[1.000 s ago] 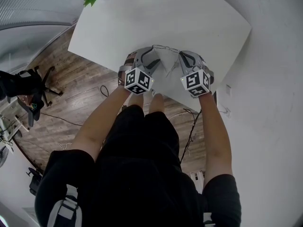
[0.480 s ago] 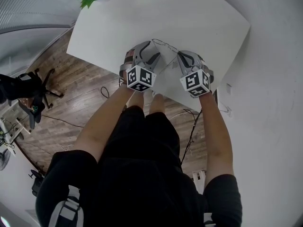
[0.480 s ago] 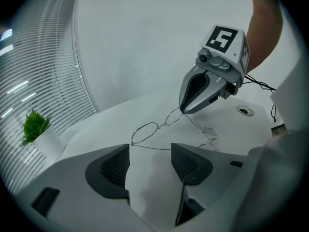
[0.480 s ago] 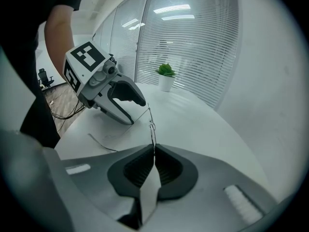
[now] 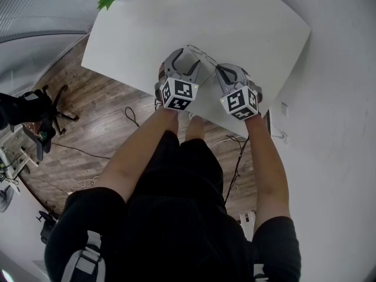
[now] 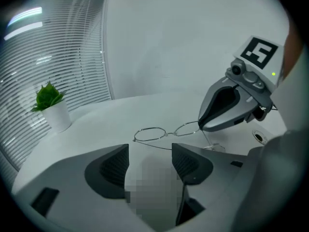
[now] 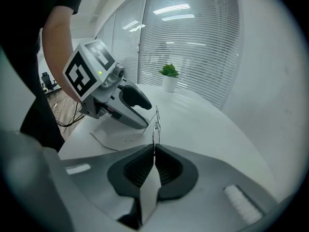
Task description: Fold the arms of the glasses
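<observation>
A white rounded table [image 5: 252, 22] is set in a blind-lined office. Near its front edge, thin wire-framed glasses [image 6: 150, 134] are pinched at one lens rim by the closed right gripper [image 7: 154, 151]. The left gripper [image 6: 150, 154], jaws apart and empty, is best eased against the near arm (close to its hinge). Counted: one pair of glasses, two grippers, one green potted plant [image 6: 49, 105].

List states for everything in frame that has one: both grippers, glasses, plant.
left gripper: open, nothing between its jaws, pointed at the glasses just ahead.
right gripper: shut on the glasses, gripping the wire frame at one lens end.
glasses: pinched at one end, arms not both folded; one slants across by the lenses, the other sticks out.
plant: upright in its white pot, untouched.
</observation>
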Demonstrator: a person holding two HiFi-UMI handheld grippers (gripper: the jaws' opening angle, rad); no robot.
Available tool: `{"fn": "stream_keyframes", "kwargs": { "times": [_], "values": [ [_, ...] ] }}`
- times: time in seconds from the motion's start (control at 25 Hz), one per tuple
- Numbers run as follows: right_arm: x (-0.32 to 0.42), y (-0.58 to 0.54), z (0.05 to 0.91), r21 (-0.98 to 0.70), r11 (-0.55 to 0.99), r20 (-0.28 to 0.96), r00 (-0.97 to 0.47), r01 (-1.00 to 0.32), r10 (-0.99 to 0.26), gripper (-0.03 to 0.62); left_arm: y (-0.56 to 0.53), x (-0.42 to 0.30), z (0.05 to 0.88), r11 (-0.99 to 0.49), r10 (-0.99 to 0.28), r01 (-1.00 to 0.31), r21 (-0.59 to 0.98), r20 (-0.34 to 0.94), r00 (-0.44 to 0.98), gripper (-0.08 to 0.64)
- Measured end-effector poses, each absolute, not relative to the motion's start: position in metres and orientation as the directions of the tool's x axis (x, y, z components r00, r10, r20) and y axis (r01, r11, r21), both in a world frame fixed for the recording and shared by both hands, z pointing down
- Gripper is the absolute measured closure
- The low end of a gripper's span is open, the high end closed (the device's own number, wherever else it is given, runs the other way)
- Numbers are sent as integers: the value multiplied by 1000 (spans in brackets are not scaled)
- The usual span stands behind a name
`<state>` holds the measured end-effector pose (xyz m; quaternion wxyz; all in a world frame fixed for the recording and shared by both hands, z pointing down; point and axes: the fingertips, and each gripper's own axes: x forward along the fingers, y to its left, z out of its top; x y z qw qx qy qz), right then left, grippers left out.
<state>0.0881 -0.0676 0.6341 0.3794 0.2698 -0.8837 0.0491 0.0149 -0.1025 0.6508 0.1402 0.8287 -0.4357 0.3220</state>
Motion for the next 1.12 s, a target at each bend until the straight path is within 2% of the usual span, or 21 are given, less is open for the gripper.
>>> {"fn": "stream_keyframes", "kwargs": {
  "times": [0.44,0.84,1.12],
  "values": [
    [76,-66,635,112,862,700,-576,-495,-422,574,-108,10,653,-472,-633,-879,67,668,392,286],
    [83,-75,635,102,840,714,-549,-533,-435,575,-53,-15,634,-637,-516,-765,94,686,514,276],
    [84,-71,636,90,839,722,-545,-537,-426,575,5,31,617,-795,-438,-606,18,674,595,276]
  ]
}}
